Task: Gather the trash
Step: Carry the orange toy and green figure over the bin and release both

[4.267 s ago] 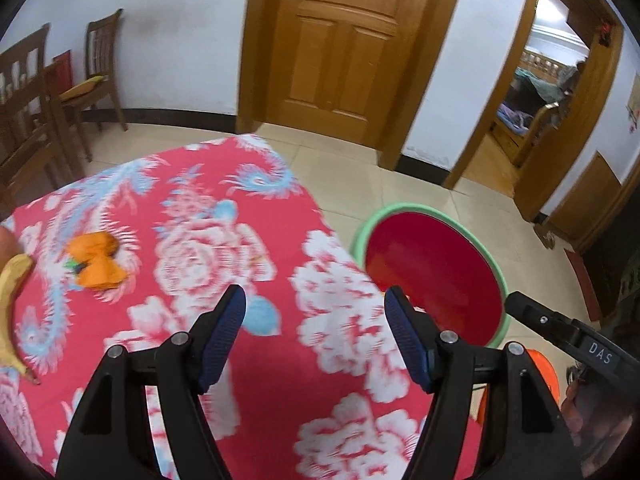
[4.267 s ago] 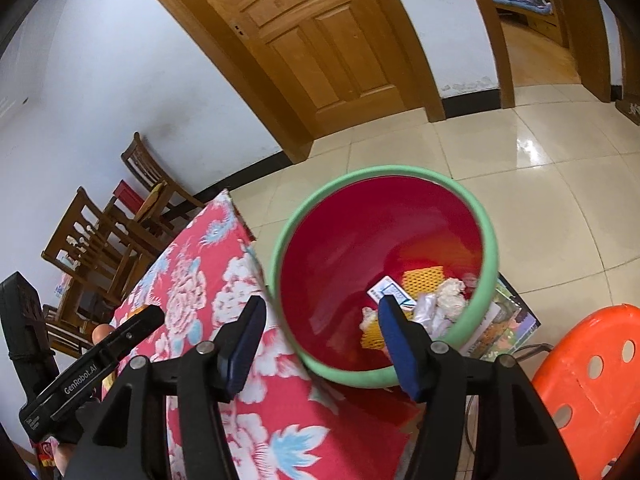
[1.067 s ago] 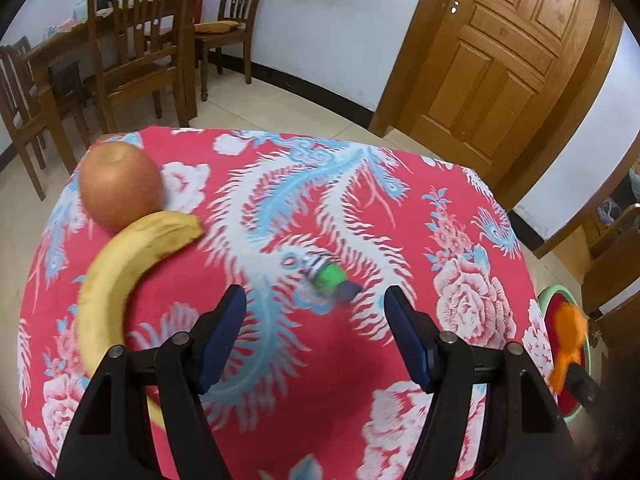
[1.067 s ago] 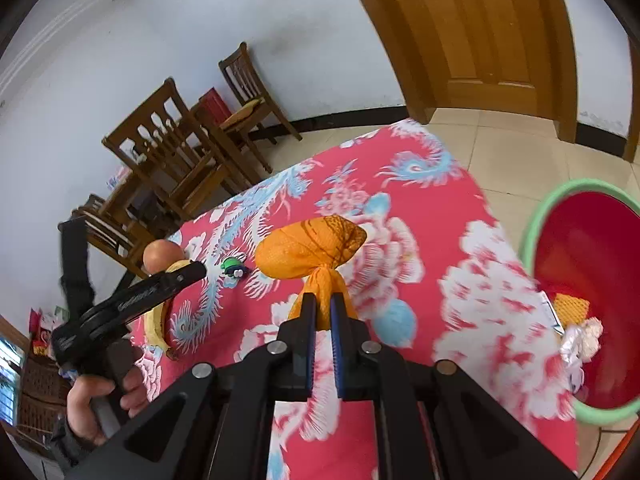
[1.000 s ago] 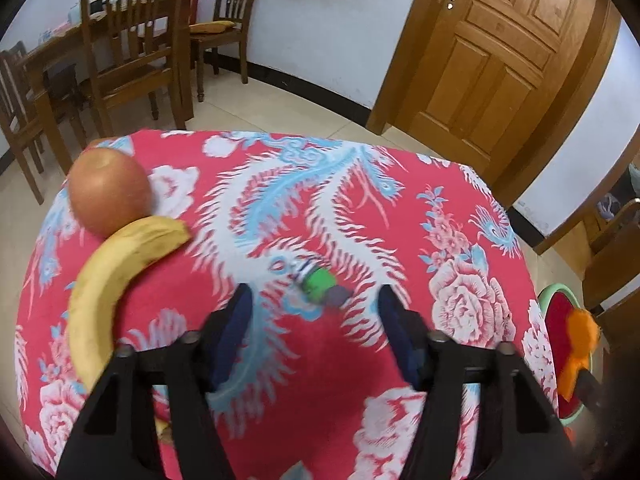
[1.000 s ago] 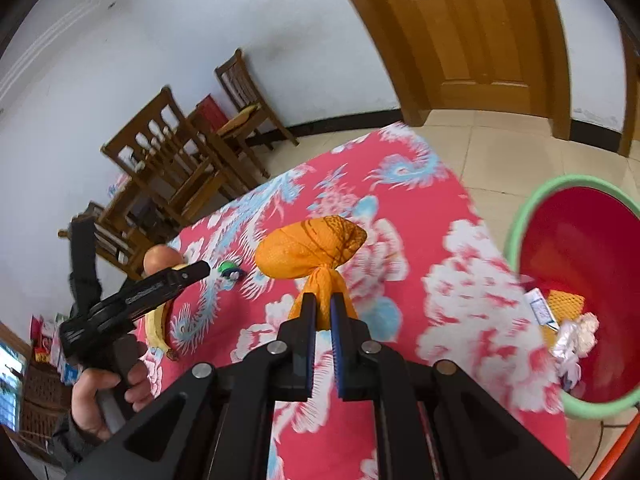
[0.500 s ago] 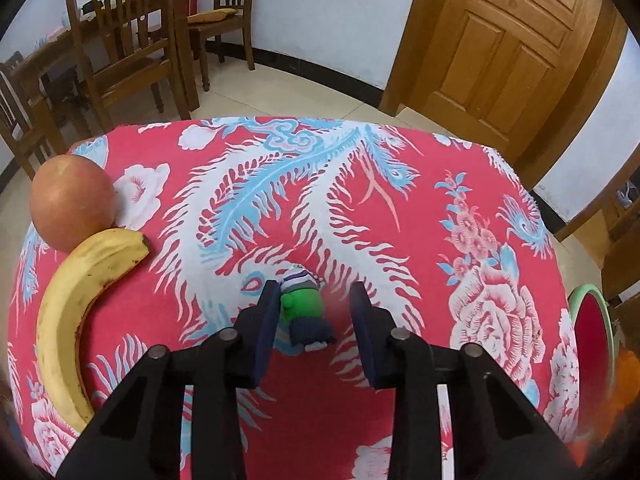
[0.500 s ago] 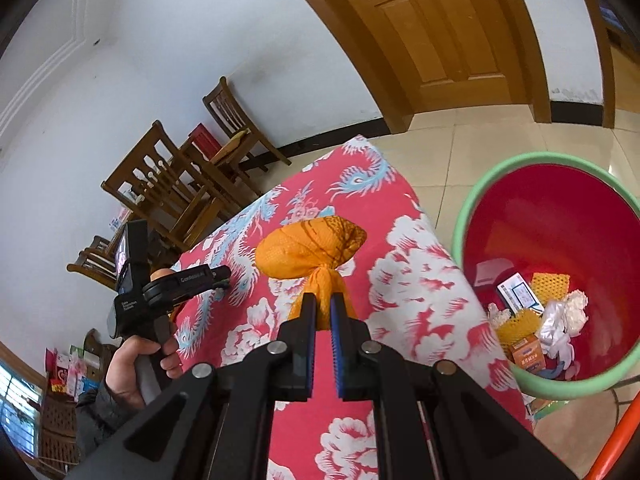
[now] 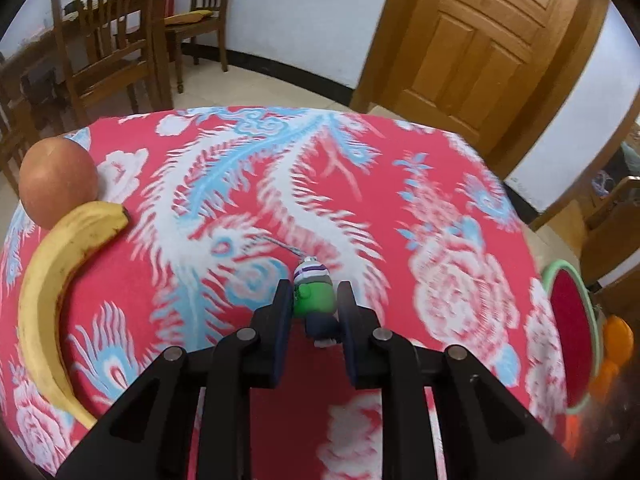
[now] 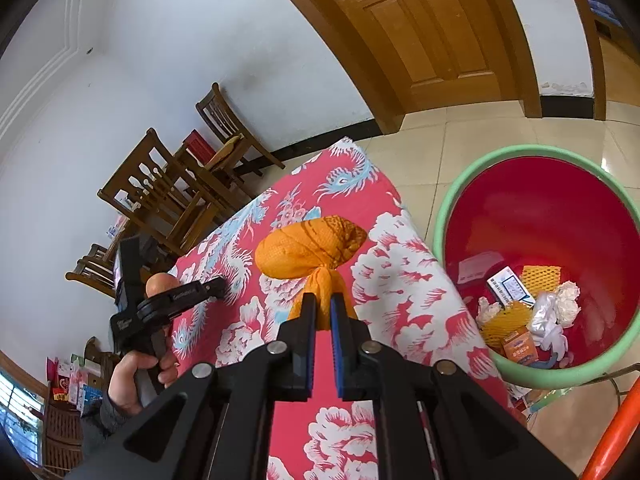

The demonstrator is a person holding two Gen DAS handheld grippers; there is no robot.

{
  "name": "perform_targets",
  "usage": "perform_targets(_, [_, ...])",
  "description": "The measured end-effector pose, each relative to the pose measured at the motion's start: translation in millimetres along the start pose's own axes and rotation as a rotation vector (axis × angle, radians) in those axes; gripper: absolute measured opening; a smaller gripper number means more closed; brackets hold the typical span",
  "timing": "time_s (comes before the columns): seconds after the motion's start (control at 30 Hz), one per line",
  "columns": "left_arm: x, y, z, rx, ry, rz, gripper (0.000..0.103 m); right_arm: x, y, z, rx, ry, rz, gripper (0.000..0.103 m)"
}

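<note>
The orange mesh bundle (image 10: 310, 250) looks light, soft and crushable, a netted pouch knotted into a tail; the tail is the sensible hold, and the right gripper (image 10: 323, 306) has its fingers clenched on it, carrying the bundle above the table (image 10: 400, 280) beside the red bin (image 10: 472, 184). The small green figurine (image 9: 314, 300), purple-striped at the top with a thin cord, seems rigid, light and perhaps slick. It lies on the table between the fingers of the left gripper (image 9: 314, 312), which have just been closing onto its green middle.
</note>
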State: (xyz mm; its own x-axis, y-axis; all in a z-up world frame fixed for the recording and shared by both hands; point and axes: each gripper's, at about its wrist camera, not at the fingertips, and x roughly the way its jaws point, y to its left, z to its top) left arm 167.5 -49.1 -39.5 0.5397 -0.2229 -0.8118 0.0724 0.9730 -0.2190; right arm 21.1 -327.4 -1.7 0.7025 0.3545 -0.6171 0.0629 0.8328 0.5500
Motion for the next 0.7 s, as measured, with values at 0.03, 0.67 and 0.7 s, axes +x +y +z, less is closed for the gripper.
perform_targets(0.03, [-4.1,-4.4,-2.0,0.007,-0.007,-0.012,0.022,-2.3,-1.2,-0.1,0.003,-0.004,-0.003,0.009])
perform_targets(0.67, [-61.2,-128.2,-29.9,0.198,-0.072,-0.26,0.022,-50.5,-71.8,-6.2,0.135,-0.083,-0.13,0.009])
perform_targets(0.7, [-60.9,-134.7,-31.4,0.208,-0.069,-0.267,0.022,-52.2,-76.5,-6.4,0.144,-0.083,-0.137,0.009])
